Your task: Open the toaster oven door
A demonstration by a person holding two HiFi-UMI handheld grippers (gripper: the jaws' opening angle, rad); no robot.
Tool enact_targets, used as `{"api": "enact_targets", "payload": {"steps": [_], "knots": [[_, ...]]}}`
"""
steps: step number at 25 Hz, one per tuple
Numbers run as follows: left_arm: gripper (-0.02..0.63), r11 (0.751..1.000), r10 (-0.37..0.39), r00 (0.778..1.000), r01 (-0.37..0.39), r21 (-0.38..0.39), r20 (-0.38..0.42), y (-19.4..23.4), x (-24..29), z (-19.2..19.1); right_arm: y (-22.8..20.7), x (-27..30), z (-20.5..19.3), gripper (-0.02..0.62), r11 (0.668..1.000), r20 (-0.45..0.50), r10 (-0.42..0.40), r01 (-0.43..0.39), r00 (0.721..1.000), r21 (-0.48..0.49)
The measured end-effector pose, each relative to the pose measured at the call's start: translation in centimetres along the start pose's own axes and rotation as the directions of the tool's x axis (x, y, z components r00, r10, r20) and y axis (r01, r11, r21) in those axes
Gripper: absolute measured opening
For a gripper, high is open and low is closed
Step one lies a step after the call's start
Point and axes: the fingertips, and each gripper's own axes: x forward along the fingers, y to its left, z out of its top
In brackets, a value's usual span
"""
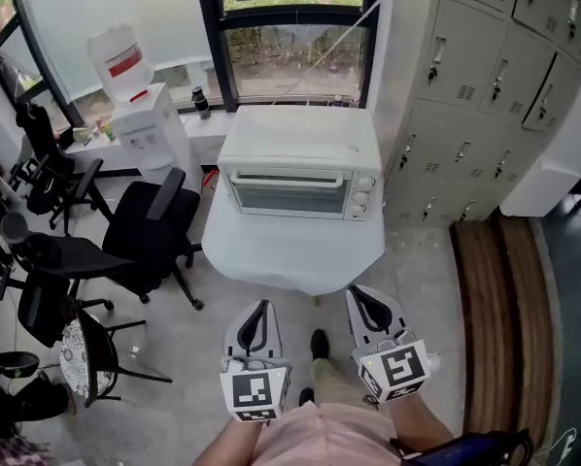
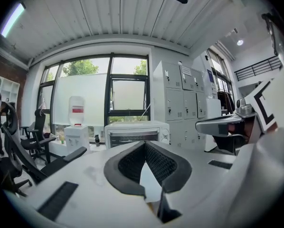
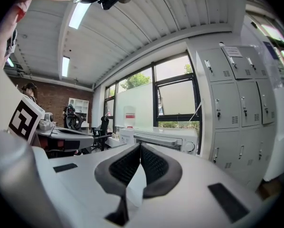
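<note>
The white toaster oven (image 1: 298,176) sits just above the middle of the head view, on a table draped in white cloth (image 1: 290,256). Its glass door (image 1: 289,195) is closed, with a long handle across the top and three knobs in a column at the door's right edge.

Both grippers are low in the frame, well apart from the oven and below the table's near edge. The left gripper (image 1: 259,311) is lower centre-left and the right gripper (image 1: 360,299) lower centre-right, both pointing up the frame toward the oven. In each gripper view the dark padded jaws meet at their tips with nothing between them, and the oven appears small beyond them, just above the tips.

No brand name can be read on the oven. Each gripper carries a cube with a black-and-white square marker (image 1: 255,393). At upper left a water dispenser (image 1: 147,129) holds an upturned bottle (image 1: 120,61) with a red label, its print too small to read. Grey lockers (image 1: 465,76) fill the upper right, and black office chairs (image 1: 154,226) stand at the left.
</note>
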Motion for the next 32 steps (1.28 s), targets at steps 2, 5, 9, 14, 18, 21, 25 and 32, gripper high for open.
{"api": "enact_targets", "payload": {"steps": [2, 5, 9, 14, 18, 21, 25, 32], "knots": [[0.014, 1.0, -0.012, 1.0, 0.012, 0.004, -0.015, -0.2, 2.0, -0.4, -1.3, 1.2, -0.4, 0.005, 1.0, -0.002, -0.001, 0.001, 1.0, 0.009], [0.014, 0.999, -0.028, 0.999, 0.029, 0.015, -0.035, -0.1, 5.2, -0.7, -3.3, 3.5, -0.9, 0.009, 1.0, -0.008, -0.007, 0.007, 1.0, 0.026], [0.014, 0.998, -0.038, 0.997, 0.04, 0.039, -0.062, 0.4, 10.2, -0.3, -6.3, 7.3, -1.6, 0.015, 0.999, -0.023, 0.004, -0.003, 1.0, 0.047], [0.014, 0.998, -0.015, 0.997, 0.019, 0.057, -0.074, 1.9, 16.1, 1.1, -9.3, 12.8, -0.8, 0.024, 0.998, -0.02, 0.046, -0.045, 0.999, 0.041], [0.014, 0.997, 0.004, 0.998, 0.001, 0.073, -0.055, 2.6, 19.3, 2.9, -11.0, 16.1, 0.7, 0.029, 0.996, 0.008, 0.081, -0.082, 0.997, 0.019], [0.014, 0.997, 0.019, 0.999, -0.016, 0.074, -0.043, 3.6, 20.6, 3.8, -11.6, 18.1, 1.9, 0.036, 0.995, 0.026, 0.098, -0.098, 0.995, 0.002], [0.014, 0.997, 0.038, 0.999, -0.037, 0.071, -0.019, 5.1, 21.9, 5.1, -11.6, 20.2, 3.3, 0.048, 0.993, 0.038, 0.114, -0.114, 0.993, -0.026], [0.014, 0.997, 0.037, 0.999, -0.038, 0.066, 0.012, 8.7, 23.9, 6.3, -10.7, 23.9, 4.0, 0.108, 0.988, 0.002, 0.134, -0.133, 0.991, -0.08]]}}
